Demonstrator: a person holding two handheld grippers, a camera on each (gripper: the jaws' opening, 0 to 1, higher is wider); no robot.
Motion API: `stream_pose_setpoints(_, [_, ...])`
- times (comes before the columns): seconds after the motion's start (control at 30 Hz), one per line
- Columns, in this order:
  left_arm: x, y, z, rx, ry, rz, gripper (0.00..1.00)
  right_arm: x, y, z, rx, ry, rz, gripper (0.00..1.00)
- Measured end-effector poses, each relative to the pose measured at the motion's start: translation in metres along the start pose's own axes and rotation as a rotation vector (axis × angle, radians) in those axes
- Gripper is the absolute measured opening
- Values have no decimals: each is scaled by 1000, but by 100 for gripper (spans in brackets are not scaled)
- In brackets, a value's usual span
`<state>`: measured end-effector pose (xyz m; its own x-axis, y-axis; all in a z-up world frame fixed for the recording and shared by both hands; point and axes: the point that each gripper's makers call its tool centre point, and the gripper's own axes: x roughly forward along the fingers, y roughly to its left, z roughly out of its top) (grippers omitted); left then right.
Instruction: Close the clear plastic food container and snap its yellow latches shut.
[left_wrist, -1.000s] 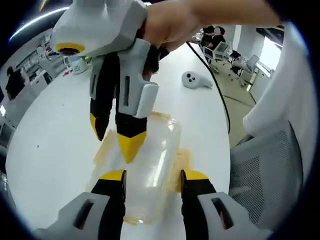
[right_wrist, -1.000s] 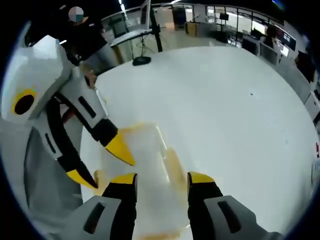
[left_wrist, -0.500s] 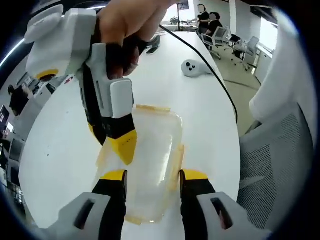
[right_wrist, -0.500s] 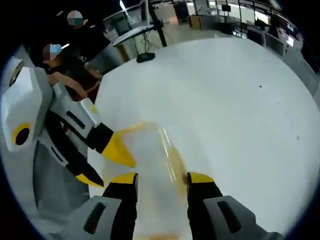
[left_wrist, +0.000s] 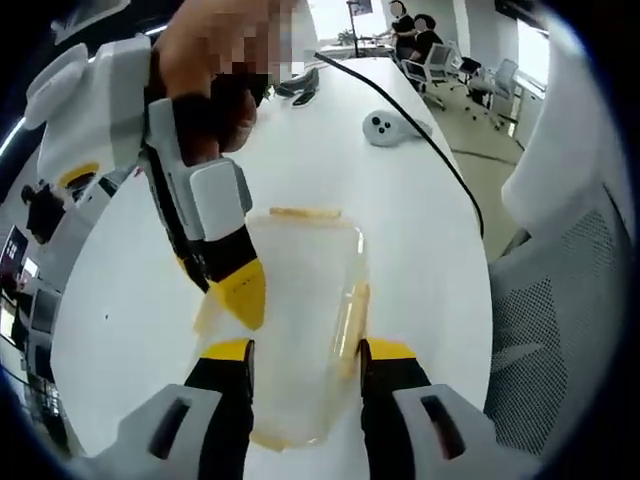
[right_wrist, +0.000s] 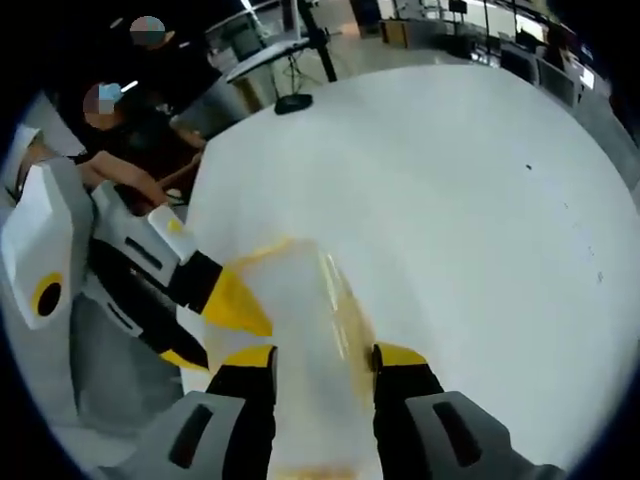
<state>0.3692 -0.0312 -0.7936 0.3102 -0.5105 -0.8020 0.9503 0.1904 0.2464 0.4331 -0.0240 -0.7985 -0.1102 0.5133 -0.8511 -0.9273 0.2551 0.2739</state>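
The landmark throughout is the clear plastic food container (left_wrist: 300, 320), which lies on the white table (left_wrist: 400, 220) with its lid down. In the left gripper view, left of the container, the right gripper (left_wrist: 225, 290) has over the last second swung from a spread, upright stance above the lid to a lower, tilted one, and its yellow tips now sit at the container's left long edge, on or just beside the yellow latch (left_wrist: 208, 312) there. Whether that tip truly presses the latch I cannot tell. Its jaws look drawn closer together than a second ago, though one tip hides the other, so how far apart they stand I cannot tell; it holds nothing that shows. The right-hand latch (left_wrist: 350, 320), by contrast, has gone from lying splayed flat on the table to standing up against the container's right wall, which I judge means that side is folded up, perhaps snapped. The latch at the container's far end (left_wrist: 305, 213) looks folded too. At the near end of the container, the left gripper (left_wrist: 305, 352) has its jaws parted wide, one tip to each side, gripping nothing. In the right gripper view the container (right_wrist: 300, 330) is blurred, with the left gripper (right_wrist: 215, 325) just left of it. Beyond the container lies a white controller (left_wrist: 392, 128).
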Motion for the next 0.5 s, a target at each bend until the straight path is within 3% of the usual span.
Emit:
stream_pose_setpoints(0.33, [3,1,0,33,16,35,38,1,-1,-1,10,30,11,34])
stream_pose_setpoints(0.37, [1,8,-2,82,37,60,36,1,0,-3,-16,42,17,33])
stream_pose_setpoints(0.5, [3,3,0,60,28,67,36,1,-1,-3,-8,91,33,32])
